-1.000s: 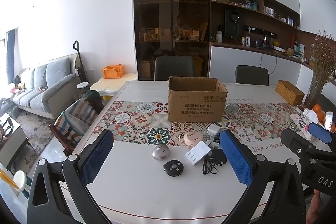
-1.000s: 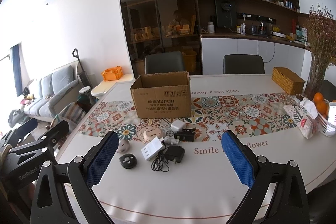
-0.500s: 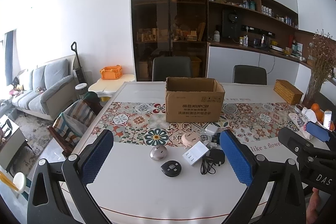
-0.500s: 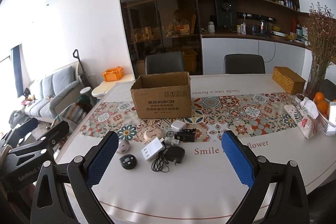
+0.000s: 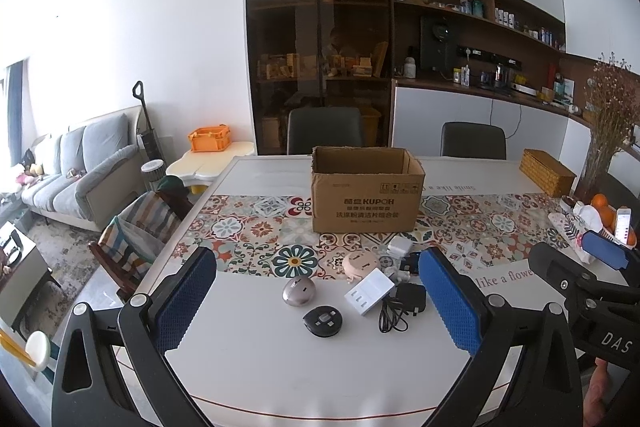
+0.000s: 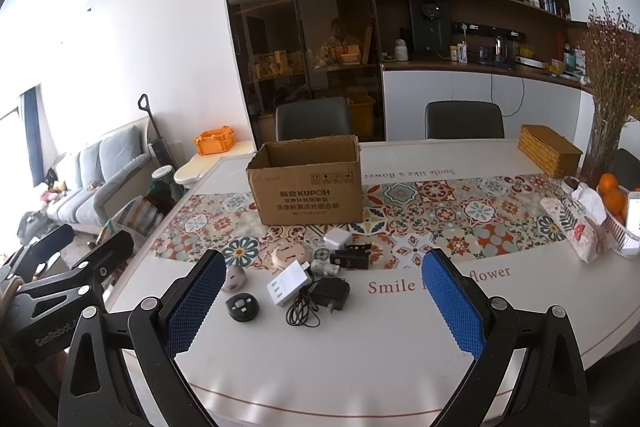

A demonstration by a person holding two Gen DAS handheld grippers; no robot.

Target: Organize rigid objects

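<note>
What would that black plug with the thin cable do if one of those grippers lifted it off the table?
The black charger looks like a hard, blocky body, so it should probably hold firm between the pads. Its thin cable lies in a loose coil beside it, so it would likely dangle and trail. The cable lies close to the white power strip, so it might nudge that.

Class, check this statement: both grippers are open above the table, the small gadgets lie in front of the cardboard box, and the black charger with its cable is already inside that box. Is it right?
One detail is wrong. The black charger and its cable are not inside the cardboard box; the right wrist view shows them on the table, beside the white power strip. The left gripper and right gripper are open, as stated.
</note>
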